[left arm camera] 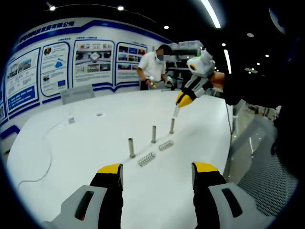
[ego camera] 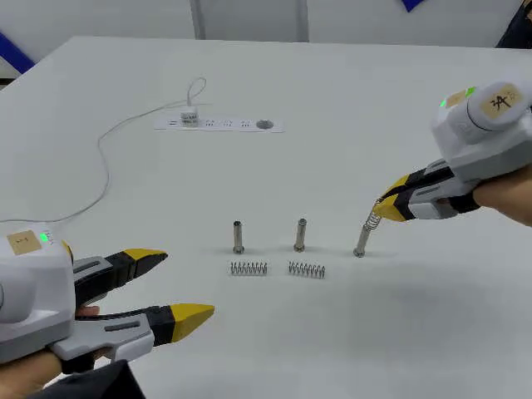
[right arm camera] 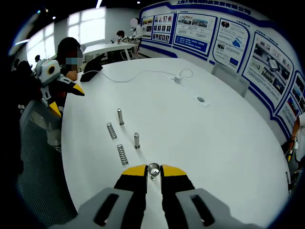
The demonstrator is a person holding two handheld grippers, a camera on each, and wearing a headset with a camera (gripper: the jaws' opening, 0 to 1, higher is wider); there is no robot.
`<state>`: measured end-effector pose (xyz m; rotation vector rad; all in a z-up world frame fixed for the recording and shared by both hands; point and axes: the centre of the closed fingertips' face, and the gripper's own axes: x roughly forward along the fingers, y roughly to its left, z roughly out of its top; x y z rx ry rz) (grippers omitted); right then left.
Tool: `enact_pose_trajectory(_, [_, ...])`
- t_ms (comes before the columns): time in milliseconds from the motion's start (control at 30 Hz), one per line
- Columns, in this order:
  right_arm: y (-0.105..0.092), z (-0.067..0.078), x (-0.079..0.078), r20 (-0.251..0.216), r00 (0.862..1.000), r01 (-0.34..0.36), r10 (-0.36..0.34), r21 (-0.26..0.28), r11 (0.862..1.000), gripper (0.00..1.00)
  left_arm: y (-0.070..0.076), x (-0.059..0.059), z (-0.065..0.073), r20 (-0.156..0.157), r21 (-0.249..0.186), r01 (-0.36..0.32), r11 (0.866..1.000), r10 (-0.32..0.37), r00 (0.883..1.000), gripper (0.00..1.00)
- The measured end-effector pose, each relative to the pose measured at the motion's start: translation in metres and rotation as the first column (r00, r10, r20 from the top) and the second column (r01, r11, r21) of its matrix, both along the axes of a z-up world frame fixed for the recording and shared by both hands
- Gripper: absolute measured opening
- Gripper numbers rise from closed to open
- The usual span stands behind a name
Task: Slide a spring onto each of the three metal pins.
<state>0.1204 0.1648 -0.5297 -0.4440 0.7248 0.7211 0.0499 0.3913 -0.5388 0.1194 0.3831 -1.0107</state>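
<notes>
Item 1. Third spring [ego camera: 373, 219]: a grey coil on the upper part of the right pin [ego camera: 362, 243]. This pin leans toward my right gripper [ego camera: 384, 207], with its foot down at the white table [ego camera: 432, 324]. The gripper's yellow tips are pinched on the coil's top end. The head view gives the coil side-on. The right gripper view gives it end-on, as a bright ring between the closed tips.

Item 2. Middle pin [ego camera: 300, 235] and left pin [ego camera: 238, 237]: short grey metal posts, upright and bare, in one row with the right pin.

Item 3. Left loose spring [ego camera: 248, 268] and right loose spring [ego camera: 307, 269]: both lie flat, each just in front of its pin and not touching it.

Item 4. My left gripper [ego camera: 174, 285]: low and left of the row, well apart from it, its jaws spread wide and holding nothing. Its own view shows bare table through the gap.

Item 5. Power strip [ego camera: 218, 124] with a white cable [ego camera: 104, 162], on the far side of the table.

Item 6. The left gripper view adds a person [left arm camera: 152, 67] standing beyond the table, and wall posters [left arm camera: 57, 67].
</notes>
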Motion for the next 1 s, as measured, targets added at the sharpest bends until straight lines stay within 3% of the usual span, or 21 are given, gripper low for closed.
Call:
enact_pose_trajectory(600, [-0.001, -0.02, 0.006, -0.059, 0.998, -0.001, -0.001, -0.026, 1.0, 0.12, 0.001, 0.001, -0.001, -0.005, 0.003, -0.006, 1.0, 0.006, 1.0, 0.59])
enact_pose_trajectory(1000, [-0.001, -0.041, 0.01, -0.1, 0.995, 0.027, -0.03, -0.031, 0.999, 0.12, 0.001, 0.0, -0.003, -0.009, 0.005, -0.004, 1.0, 0.004, 1.0, 0.59])
